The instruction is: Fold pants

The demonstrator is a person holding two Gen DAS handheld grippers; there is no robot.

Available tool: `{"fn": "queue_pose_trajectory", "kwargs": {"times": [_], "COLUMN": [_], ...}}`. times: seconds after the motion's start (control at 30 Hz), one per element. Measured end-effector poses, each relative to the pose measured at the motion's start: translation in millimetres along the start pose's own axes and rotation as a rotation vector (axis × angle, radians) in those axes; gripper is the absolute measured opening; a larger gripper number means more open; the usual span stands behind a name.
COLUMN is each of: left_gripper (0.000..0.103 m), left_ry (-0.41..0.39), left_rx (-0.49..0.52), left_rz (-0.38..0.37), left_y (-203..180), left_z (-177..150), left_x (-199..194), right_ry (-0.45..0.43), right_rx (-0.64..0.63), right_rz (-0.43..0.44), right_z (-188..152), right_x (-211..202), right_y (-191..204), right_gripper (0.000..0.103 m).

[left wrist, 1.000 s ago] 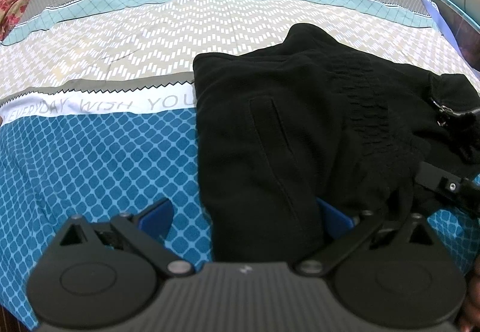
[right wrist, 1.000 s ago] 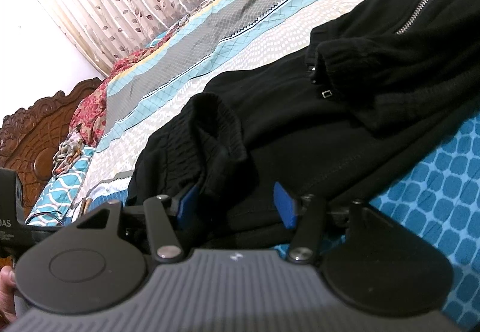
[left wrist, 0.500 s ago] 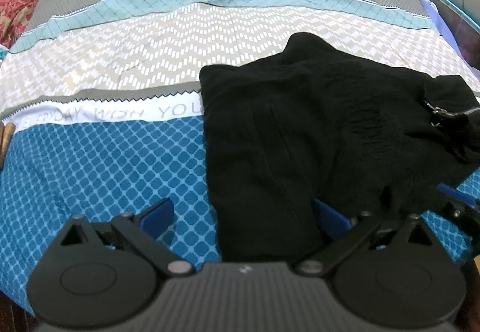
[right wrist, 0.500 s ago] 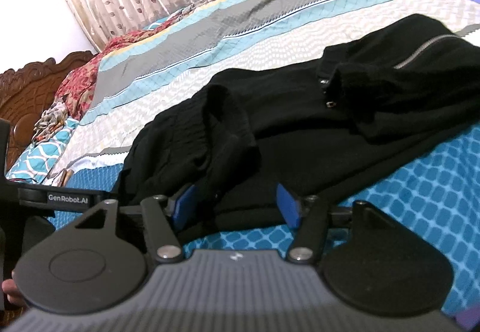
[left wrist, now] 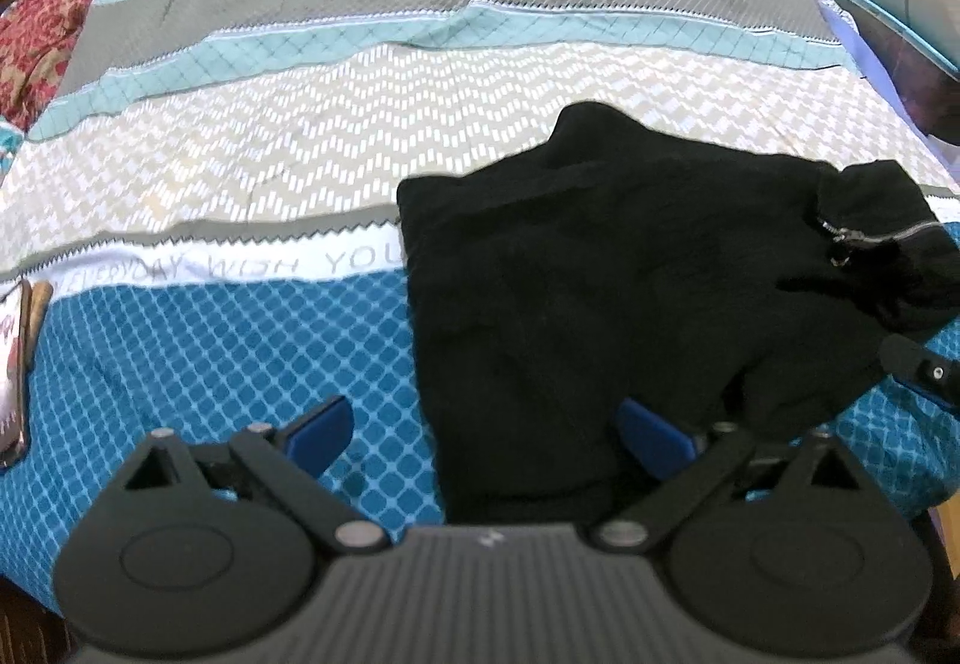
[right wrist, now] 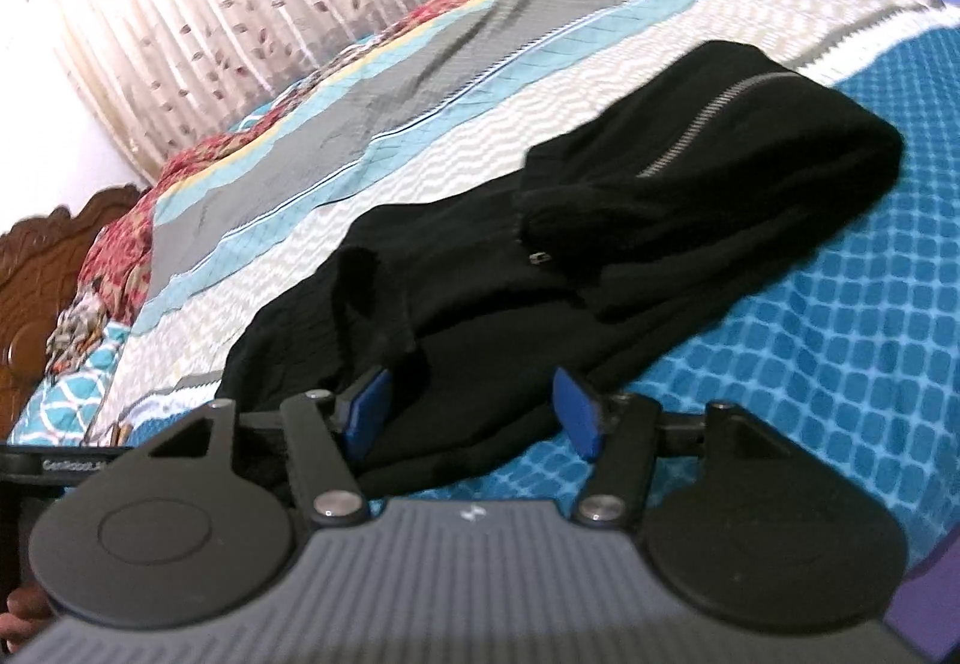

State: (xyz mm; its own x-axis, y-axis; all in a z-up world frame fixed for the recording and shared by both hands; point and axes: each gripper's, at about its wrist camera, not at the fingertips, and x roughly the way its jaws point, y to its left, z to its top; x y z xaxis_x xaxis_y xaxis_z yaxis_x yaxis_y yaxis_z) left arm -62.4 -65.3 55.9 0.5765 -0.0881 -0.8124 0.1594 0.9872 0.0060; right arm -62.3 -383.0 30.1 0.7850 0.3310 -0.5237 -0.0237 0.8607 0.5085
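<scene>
Black pants [left wrist: 600, 292] lie folded in a thick stack on the bed, with a zipped cuff [left wrist: 882, 235] on top at the right. My left gripper [left wrist: 486, 436] is open and empty, just short of the stack's near left corner. In the right wrist view the pants [right wrist: 540, 268] lie along the bed with a silver zipper [right wrist: 702, 117] on the folded leg end. My right gripper [right wrist: 471, 412] is open and empty at the near edge of the pants. Its tip also shows at the right of the left wrist view [left wrist: 924, 370].
The bedspread [left wrist: 240, 328] has blue checked, white chevron, teal and grey bands. A small object [left wrist: 18, 364] lies at the bed's left edge. A carved wooden headboard [right wrist: 36, 268] and a leaf-print curtain [right wrist: 270, 3] stand beyond the bed.
Both grippers have pulled back and up from the pants, and the pants have settled flatter on the bed. Both stay open.
</scene>
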Motion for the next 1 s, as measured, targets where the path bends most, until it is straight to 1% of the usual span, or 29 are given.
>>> {"fn": "queue_pose_trajectory", "kwargs": {"times": [0.1, 0.17, 0.23, 0.3, 0.33, 0.43, 0.5, 0.53, 0.6, 0.67, 0.73, 0.77, 0.8, 0.83, 0.87, 0.9, 0.93, 1.0], "left_gripper": [0.098, 0.098, 0.096, 0.094, 0.093, 0.092, 0.092, 0.092, 0.092, 0.092, 0.092, 0.093, 0.093, 0.094, 0.094, 0.095, 0.096, 0.100], "left_ry": [-0.034, -0.069, -0.089, -0.092, -0.087, -0.069, -0.055, -0.047, -0.035, -0.024, -0.019, -0.017, -0.016, -0.016, -0.014, -0.011, -0.008, -0.005], "left_rx": [0.008, 0.011, 0.014, 0.015, 0.012, 0.006, 0.004, 0.003, 0.004, 0.014, 0.031, 0.042, 0.054, 0.064, 0.075, 0.080, 0.087, 0.106], "left_rz": [-0.024, -0.057, -0.083, -0.128, -0.150, -0.206, -0.245, -0.265, -0.293, -0.319, -0.345, -0.359, -0.373, -0.386, -0.400, -0.409, -0.425, -0.458], "left_y": [-3, -6, -11, -16, -19, -26, -32, -36, -43, -54, -63, -69, -75, -81, -88, -94, -102, -117], "left_z": [9, 18, 26, 36, 40, 52, 59, 62, 67, 74, 81, 85, 91, 96, 103, 108, 115, 125], "left_x": [-7, -13, -16, -17, -16, -13, -12, -11, -11, -9, -10, -11, -11, -11, -11, -10, -10, -10], "right_ry": [-0.021, -0.041, -0.072, -0.122, -0.150, -0.233, -0.271, -0.281, -0.273, -0.251, -0.247, -0.245, -0.230, -0.208, -0.186, -0.168, -0.155, -0.187], "right_rx": [0.042, 0.063, 0.077, 0.093, 0.102, 0.146, 0.186, 0.208, 0.270, 0.336, 0.364, 0.355, 0.335, 0.313, 0.284, 0.243, 0.209, 0.133], "right_rz": [-0.010, -0.024, -0.046, -0.082, -0.102, -0.167, -0.210, -0.227, -0.245, -0.238, -0.216, -0.203, -0.181, -0.156, -0.159, -0.165, -0.153, -0.123], "right_z": [4, 7, 11, 17, 21, 31, 37, 40, 46, 51, 52, 54, 55, 57, 59, 59, 58, 53], "right_x": [-6, -11, -18, -26, -32, -45, -48, -48, -43, -33, -25, -22, -17, -15, -12, -8, -7, -13], "right_y": [-9, -16, -22, -31, -37, -57, -73, -83, -100, -116, -121, -120, -115, -113, -106, -97, -87, -62], "right_gripper": [0.063, 0.063, 0.063, 0.063, 0.065, 0.079, 0.081, 0.082, 0.083, 0.084, 0.084, 0.082, 0.077, 0.064, 0.035, 0.024, 0.024, 0.022]}}
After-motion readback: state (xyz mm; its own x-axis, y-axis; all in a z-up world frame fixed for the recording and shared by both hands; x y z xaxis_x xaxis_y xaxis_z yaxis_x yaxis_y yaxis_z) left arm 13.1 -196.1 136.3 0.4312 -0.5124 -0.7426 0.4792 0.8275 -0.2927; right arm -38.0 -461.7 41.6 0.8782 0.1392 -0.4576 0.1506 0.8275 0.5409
